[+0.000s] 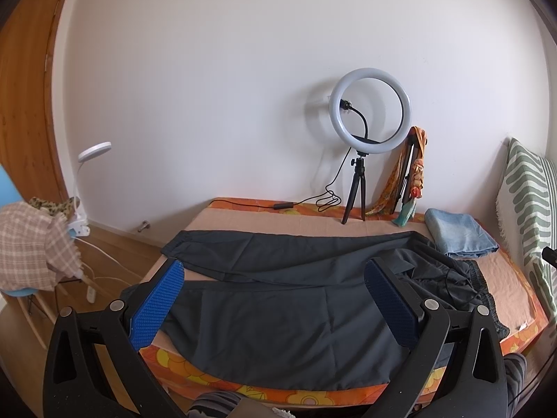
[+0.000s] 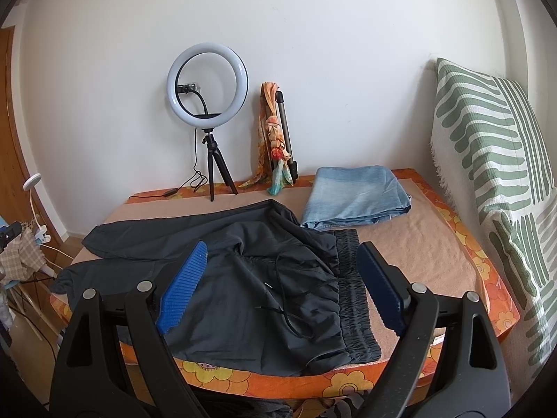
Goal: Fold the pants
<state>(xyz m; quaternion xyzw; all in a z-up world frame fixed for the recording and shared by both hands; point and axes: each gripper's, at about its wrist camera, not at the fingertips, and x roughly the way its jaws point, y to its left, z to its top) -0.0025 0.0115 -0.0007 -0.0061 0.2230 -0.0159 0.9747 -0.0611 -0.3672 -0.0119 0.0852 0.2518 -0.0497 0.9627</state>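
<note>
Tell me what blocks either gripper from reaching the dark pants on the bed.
Nothing visible does. The dark grey fabric pants lie spread right ahead of the open left gripper and open right gripper; the folded light-blue jeans lie beyond.

Dark charcoal-grey pants (image 2: 243, 278) lie across a bed (image 2: 487, 268) covered in plain beige and edged with an orange-and-yellow flower print, lower centre of the frame. Folded pale blue denim (image 2: 355, 195) sits behind them, beside a white cushion (image 2: 487, 132) with green stripes at right. Blue ribbed pads (image 2: 184, 289) line the black grippers in the foreground; the wall (image 2: 313, 35) behind is plain white.
</note>
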